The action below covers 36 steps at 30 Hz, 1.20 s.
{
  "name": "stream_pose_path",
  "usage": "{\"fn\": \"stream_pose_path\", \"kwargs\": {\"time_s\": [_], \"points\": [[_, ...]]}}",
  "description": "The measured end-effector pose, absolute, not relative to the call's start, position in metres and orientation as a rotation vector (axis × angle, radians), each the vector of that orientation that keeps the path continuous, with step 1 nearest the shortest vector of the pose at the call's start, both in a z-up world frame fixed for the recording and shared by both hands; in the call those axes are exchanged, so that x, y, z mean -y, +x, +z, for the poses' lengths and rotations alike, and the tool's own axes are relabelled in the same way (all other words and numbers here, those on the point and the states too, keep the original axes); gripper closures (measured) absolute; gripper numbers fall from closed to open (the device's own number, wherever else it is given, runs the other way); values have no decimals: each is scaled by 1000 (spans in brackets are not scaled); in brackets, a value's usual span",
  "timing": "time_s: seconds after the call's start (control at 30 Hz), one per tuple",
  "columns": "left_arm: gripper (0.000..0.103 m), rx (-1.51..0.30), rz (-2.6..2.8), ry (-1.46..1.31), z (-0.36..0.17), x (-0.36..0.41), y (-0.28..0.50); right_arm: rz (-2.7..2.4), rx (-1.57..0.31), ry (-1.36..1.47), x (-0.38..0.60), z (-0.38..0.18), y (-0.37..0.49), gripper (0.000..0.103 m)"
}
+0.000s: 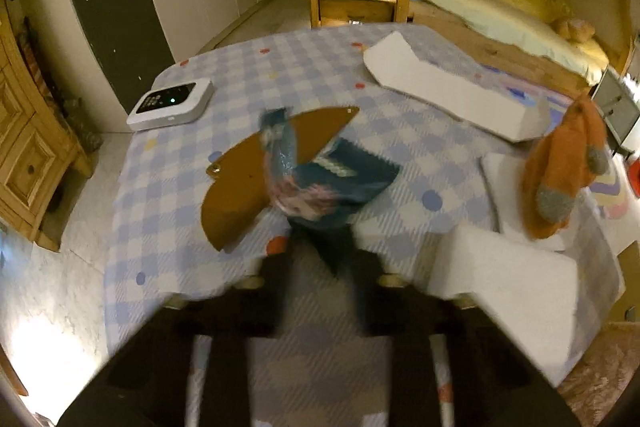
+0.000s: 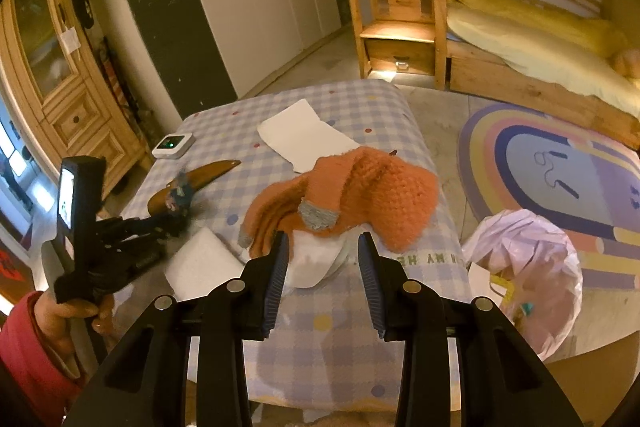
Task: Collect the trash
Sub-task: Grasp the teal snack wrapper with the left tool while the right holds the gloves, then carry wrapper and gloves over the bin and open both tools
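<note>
left gripper [image 1: 320,247] pinching a blue wrapper [image 1: 316,179]; right gripper [image 2: 322,255] spread over white paper [image 2: 320,263]; pink bin bag [image 2: 528,267] holds some; paper sheets [image 1: 448,91] remain

Black plastic two-finger grippers, hand-held

Right gripper [image 2: 323,247]: ribbed blue pads [image 2: 279,267], silver round bolts on arms. Bare-skinned left hand [image 2: 66,319] w/ red sleeve; left gripper [image 1: 320,247] blurred.

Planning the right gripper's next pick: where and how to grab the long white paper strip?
Grip the white paper strip at its near end, which lies by the orange knit piece. Come from above with the right gripper, jaws across its narrow width; it lies nearly flat.
</note>
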<state>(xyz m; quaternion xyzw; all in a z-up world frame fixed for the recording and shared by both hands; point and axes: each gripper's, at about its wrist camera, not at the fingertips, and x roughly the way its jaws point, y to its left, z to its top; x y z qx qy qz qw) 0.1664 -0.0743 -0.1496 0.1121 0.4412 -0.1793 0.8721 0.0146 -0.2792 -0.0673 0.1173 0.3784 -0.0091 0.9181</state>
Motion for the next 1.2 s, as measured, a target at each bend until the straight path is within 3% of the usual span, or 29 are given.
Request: {"fn": "stream_pose_path", "kwargs": {"time_s": [0.3, 0.43, 1.07, 1.17, 1.2], "points": [[97, -753, -396, 138, -71, 35, 133, -33, -761, 251, 294, -65, 6, 65], [97, -728, -467, 98, -53, 30, 120, -30, -773, 254, 295, -67, 7, 55], [97, -740, -497, 108, -70, 68, 106, -116, -781, 145, 299, -67, 49, 60], [97, -748, -499, 107, -73, 69, 110, -133, -817, 156, 318, -81, 52, 56], [97, -750, -496, 110, -74, 70, 111, -139, -829, 158, 324, -86, 53, 50]]}}
